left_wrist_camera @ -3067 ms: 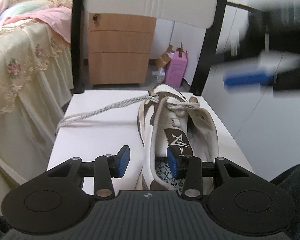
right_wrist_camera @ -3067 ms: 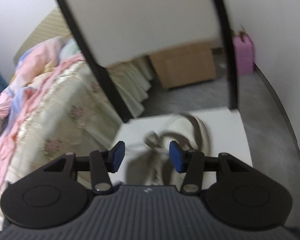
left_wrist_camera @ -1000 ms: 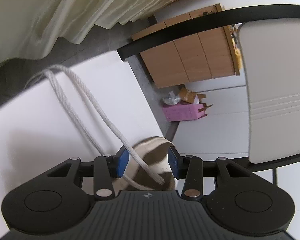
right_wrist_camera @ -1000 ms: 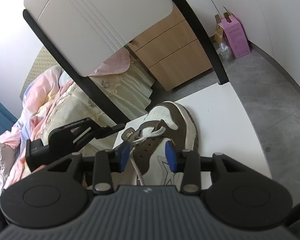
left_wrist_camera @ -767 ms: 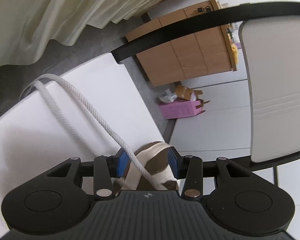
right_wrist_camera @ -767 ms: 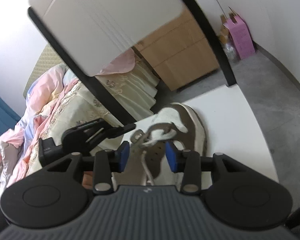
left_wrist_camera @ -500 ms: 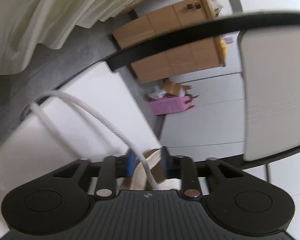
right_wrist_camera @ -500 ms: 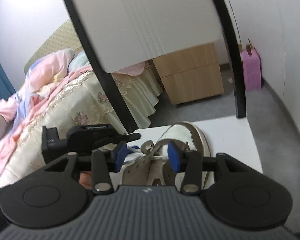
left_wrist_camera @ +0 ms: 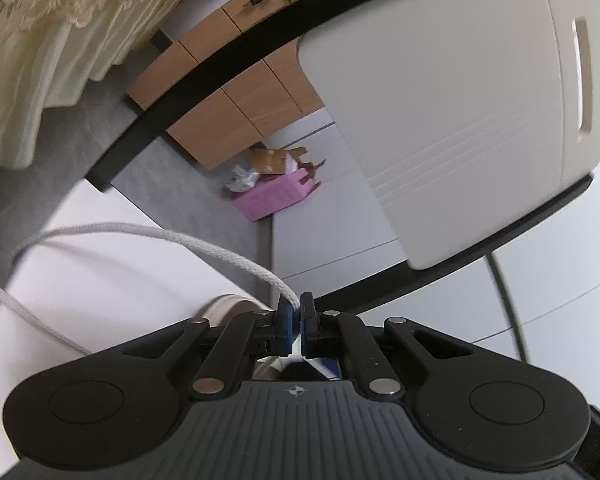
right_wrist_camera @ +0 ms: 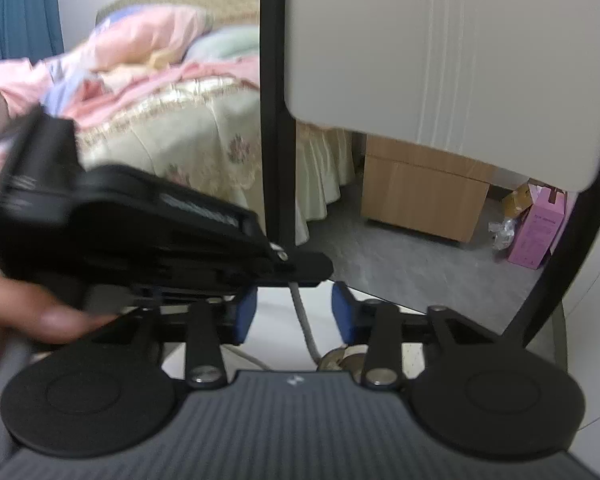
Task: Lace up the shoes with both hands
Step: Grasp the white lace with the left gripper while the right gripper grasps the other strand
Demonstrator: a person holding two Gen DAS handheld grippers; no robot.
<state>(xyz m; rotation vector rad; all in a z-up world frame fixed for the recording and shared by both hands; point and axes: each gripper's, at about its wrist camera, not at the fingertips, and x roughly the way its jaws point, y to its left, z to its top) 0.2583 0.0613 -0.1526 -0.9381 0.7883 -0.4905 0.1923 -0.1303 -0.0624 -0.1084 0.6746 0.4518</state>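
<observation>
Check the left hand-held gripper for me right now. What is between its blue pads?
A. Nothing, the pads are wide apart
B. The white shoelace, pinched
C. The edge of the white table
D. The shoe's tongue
B. In the left wrist view the left hand-held gripper has its blue pads together on the white shoelace, which runs out from between them.

Right gripper (right_wrist_camera: 294, 314) jaws apart and closing, lace (right_wrist_camera: 305, 322) running down between the pads, not pinched. Left gripper (right_wrist_camera: 300, 266) blurred, crossing from left, tip just above the lace top. Hand (right_wrist_camera: 32, 316) at left edge. Shoe (right_wrist_camera: 340, 358) mostly hidden. White table (right_wrist_camera: 276, 344), chair back (right_wrist_camera: 440, 52), bed (right_wrist_camera: 172, 120), drawers (right_wrist_camera: 420, 196), pink box (right_wrist_camera: 540, 228).
</observation>
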